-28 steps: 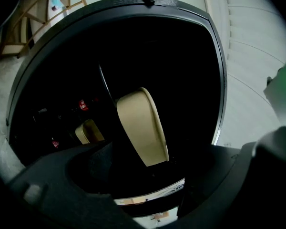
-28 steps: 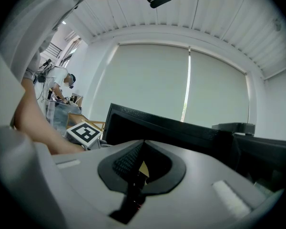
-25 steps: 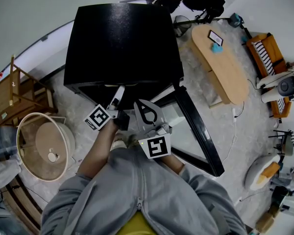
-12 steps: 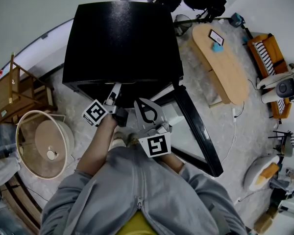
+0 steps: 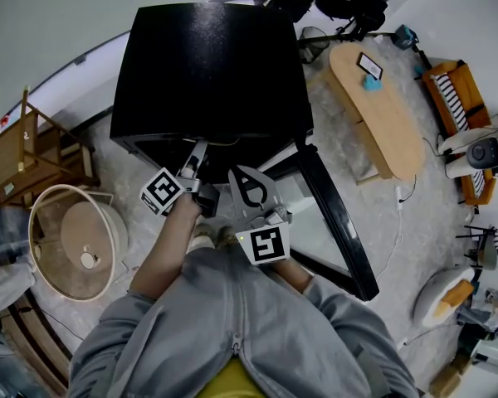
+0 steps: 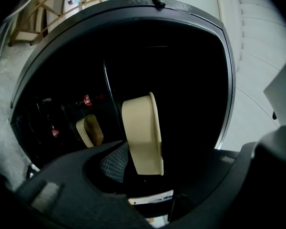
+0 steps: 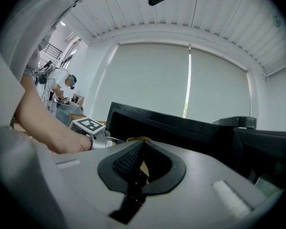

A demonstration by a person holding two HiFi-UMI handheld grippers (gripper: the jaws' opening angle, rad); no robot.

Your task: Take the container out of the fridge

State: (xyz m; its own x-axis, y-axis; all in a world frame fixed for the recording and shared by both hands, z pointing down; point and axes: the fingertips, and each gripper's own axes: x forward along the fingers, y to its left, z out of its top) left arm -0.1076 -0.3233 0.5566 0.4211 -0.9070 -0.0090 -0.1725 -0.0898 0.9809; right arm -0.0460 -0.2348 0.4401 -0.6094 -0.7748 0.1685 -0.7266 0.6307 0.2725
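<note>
Two grippers: my right gripper, jaws pinched together and empty, sits at four o'clock of the left gripper. The left jaws are closing around the cream container. It stands on edge inside the black fridge at twelve o'clock.

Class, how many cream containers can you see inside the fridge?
2: front container, upright; back container, to its left. The dark fridge may hide more.
</note>
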